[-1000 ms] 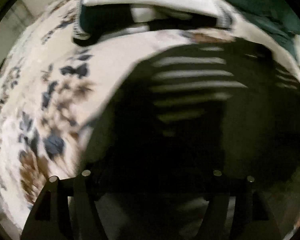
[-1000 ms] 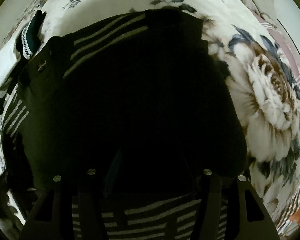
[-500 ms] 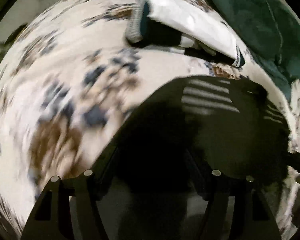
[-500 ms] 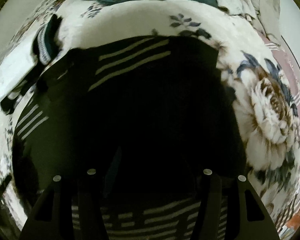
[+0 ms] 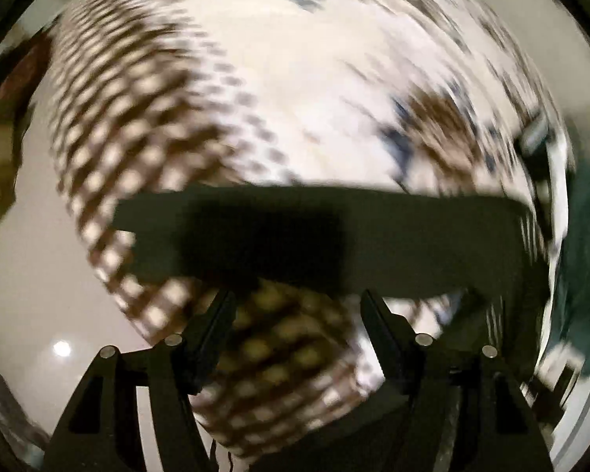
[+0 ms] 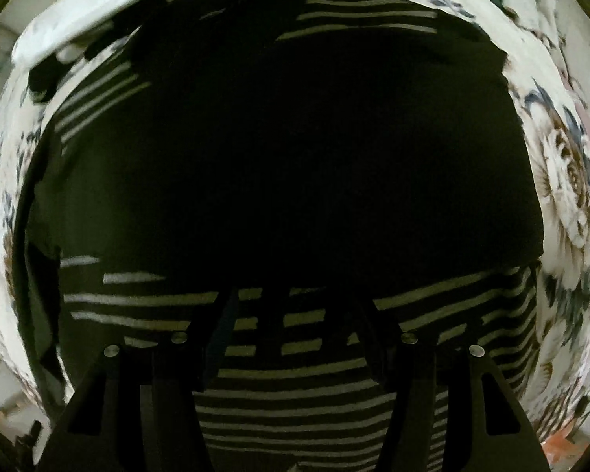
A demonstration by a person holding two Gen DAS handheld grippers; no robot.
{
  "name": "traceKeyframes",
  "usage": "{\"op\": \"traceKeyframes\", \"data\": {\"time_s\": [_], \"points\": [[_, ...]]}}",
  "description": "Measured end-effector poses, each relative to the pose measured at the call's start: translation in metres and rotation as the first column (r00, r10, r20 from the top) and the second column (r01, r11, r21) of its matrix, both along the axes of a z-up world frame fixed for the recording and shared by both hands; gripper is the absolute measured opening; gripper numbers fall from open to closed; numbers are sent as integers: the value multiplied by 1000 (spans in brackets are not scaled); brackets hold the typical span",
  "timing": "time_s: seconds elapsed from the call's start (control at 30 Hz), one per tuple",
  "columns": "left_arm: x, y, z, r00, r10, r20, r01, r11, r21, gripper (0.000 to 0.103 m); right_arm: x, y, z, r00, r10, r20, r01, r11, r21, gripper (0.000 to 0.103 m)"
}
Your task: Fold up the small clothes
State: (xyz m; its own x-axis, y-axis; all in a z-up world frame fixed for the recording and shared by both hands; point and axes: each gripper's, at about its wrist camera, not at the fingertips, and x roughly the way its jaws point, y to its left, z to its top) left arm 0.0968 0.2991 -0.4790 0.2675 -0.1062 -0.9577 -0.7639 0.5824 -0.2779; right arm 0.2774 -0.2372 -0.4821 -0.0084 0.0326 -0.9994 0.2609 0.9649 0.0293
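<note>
Tongs point(image 5: 297, 306) over crosswise garment point(image 5: 334, 236) (blurred).

Below me spreads a cream bedspread printed with large brown and blue flowers point(image 6: 566, 181); its edge point(image 5: 110, 118) carries a blurred brown checked border.

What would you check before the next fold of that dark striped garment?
1. Striped garment lying spread on the floral bedspread: ok.
2. Right gripper over the garment's striped end: ok.
3. Its jaws gripping cloth: cannot tell, too dark.
4. Left gripper jaws apart, no cloth between them: ok.
5. Left view sharp enough to aim: not ok, blurred.
6. White garment apart from the striped one: cannot tell.
</note>
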Motion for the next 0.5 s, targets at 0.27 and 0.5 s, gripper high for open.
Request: {"op": "traceKeyframes", "data": {"time_s": [0.27,0.5], "points": [[-31,52,-54,969,245,34,-241,966,-92,64,-7,32,4,998,54,-24,-55,998,-19,61],[-15,62,-48,949,309,68,-311,950,26,16,-6,57,-3,996,80,-43,-82,996,-32,61]]}}
